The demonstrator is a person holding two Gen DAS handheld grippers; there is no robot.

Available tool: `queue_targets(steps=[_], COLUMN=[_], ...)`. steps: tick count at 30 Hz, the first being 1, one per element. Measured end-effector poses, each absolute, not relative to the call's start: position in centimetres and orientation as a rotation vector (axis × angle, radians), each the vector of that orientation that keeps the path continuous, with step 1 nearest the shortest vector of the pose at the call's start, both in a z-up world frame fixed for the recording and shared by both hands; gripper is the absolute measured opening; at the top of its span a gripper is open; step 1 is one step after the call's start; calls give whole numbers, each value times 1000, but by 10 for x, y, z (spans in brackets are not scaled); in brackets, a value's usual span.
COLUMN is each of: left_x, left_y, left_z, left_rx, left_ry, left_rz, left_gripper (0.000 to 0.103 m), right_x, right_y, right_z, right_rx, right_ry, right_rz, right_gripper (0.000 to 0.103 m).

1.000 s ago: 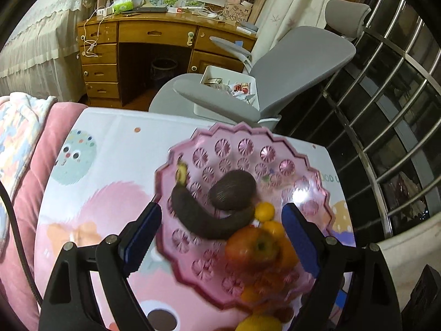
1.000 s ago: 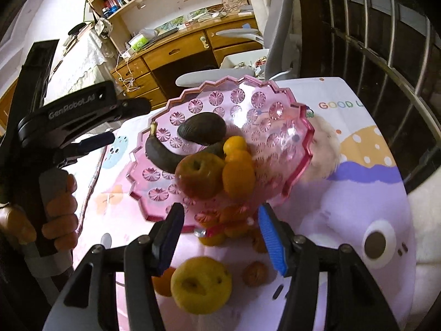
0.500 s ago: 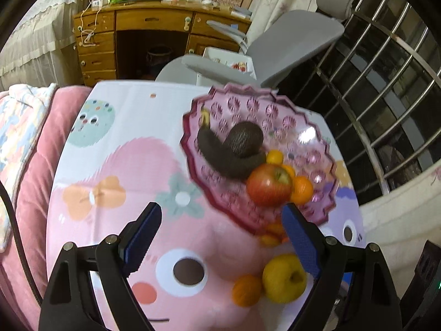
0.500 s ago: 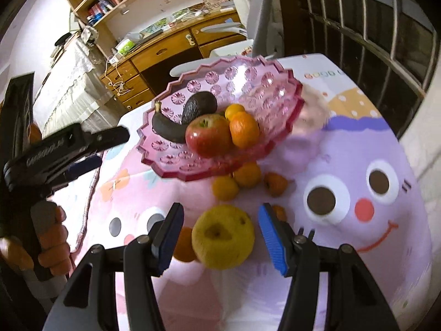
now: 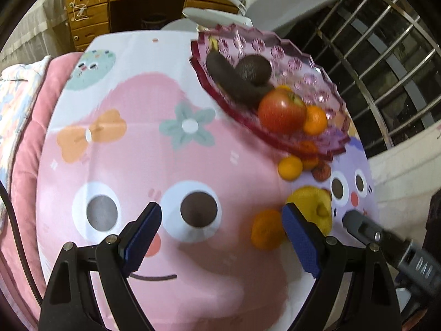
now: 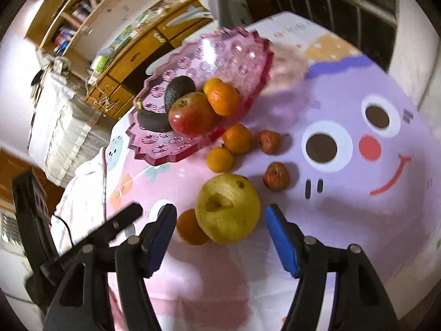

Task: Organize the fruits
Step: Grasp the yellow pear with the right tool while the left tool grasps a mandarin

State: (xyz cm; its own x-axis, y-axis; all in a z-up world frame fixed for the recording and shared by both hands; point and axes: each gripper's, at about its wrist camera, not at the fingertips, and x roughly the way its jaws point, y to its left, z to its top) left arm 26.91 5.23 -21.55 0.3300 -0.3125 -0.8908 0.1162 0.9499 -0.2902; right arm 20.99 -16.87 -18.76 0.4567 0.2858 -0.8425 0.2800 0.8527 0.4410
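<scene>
Right claw (image 6: 220, 234) spread wide, gripping nothing. Yellow pear (image 6: 228, 208) low in frame, just ahead between its blue pads. Left claw (image 5: 220, 237) likewise released.

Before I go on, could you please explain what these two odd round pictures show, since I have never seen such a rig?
No robot here: a person holds a two-finger gripper in each hand, each with a fisheye camera looking along its fingers. One picture is from the left gripper, one from the right gripper. Both are open and hold nothing. The right one's blue pads flank a yellow apple without touching it. On the cartoon tablecloth stands a pink dish with a dark banana, an avocado, a red apple and oranges. Loose beside it lie the yellow apple, three oranges and two small wrinkled reddish fruits.
</scene>
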Motion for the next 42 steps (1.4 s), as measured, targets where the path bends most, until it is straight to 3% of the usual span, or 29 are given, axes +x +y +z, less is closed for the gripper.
queue_targets(steps=[16, 30, 42], left_x=[241, 251, 263], left_y=[26, 15, 13], left_z=[-255, -268, -271], left_rx=[-158, -212, -243], left_ry=[1308, 1336, 1327], left_rz=[-404, -388, -372], left_gripper=[88, 88, 79], right_x=[216, 238, 255], right_y=[-194, -184, -169], right_z=[-238, -255, -263], right_rx=[986, 1056, 1013], right_ry=[1267, 1390, 1491], right_rz=[-110, -133, -198], right_gripper=[73, 77, 77])
